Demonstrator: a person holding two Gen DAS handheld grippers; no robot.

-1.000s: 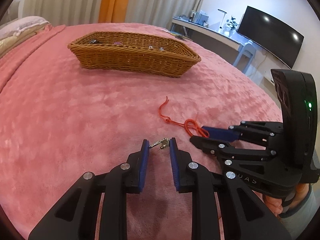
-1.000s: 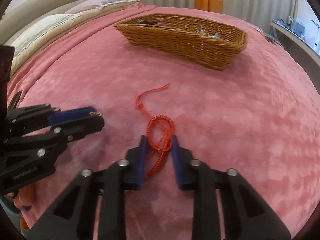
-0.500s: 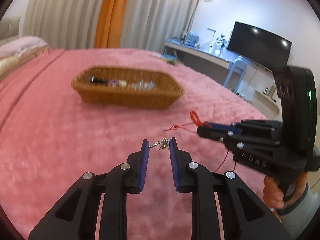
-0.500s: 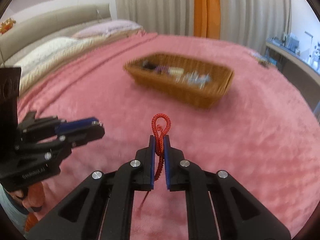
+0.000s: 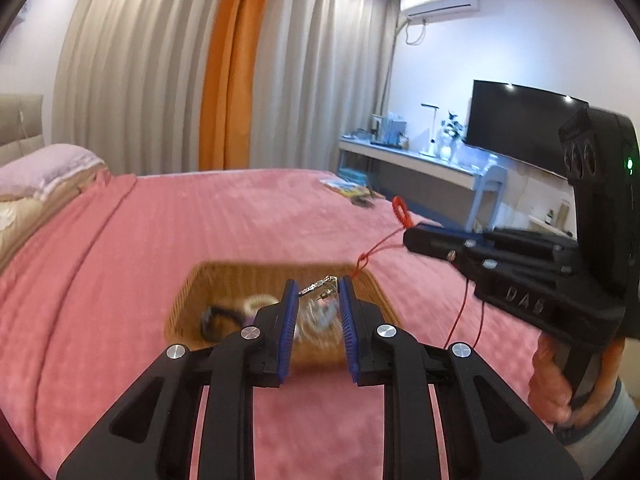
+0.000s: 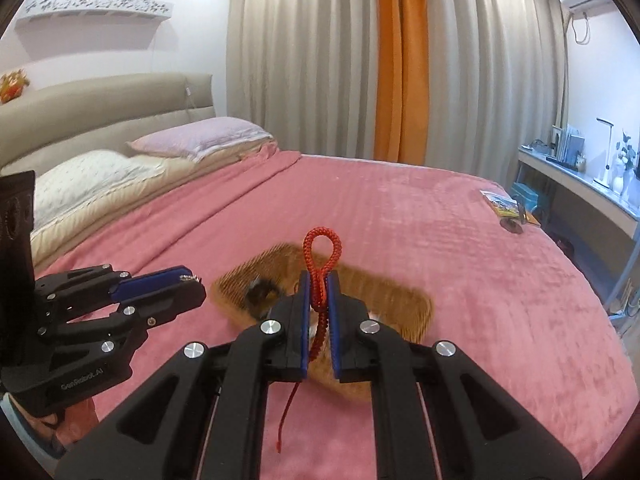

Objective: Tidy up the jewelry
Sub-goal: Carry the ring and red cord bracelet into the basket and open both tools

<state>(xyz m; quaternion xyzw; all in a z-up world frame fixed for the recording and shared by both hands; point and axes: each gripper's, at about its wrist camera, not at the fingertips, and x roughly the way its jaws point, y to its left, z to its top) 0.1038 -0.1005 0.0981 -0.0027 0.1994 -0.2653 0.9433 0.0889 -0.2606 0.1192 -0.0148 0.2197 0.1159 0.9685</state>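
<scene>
From my left wrist view the wicker basket [image 5: 276, 312] is smeared by motion, so I can't make out the pieces inside it. My left gripper [image 5: 319, 288] hides its middle, and the small items on the desk [image 5: 420, 160] are too small to name.

The left gripper [image 5: 318, 285] is held up, pointing forward and slightly down, its blue pads [image 5: 289, 332] a narrow gap apart and clamped at their tips on a small metal clasp [image 5: 320, 283]. The right gripper [image 6: 319, 280] is level beside it, to its right, pads nearly together and pinched on a red cord [image 6: 320, 268]. A hand [image 5: 550, 380] with a grey cuff grips the right gripper's handle from below.
</scene>
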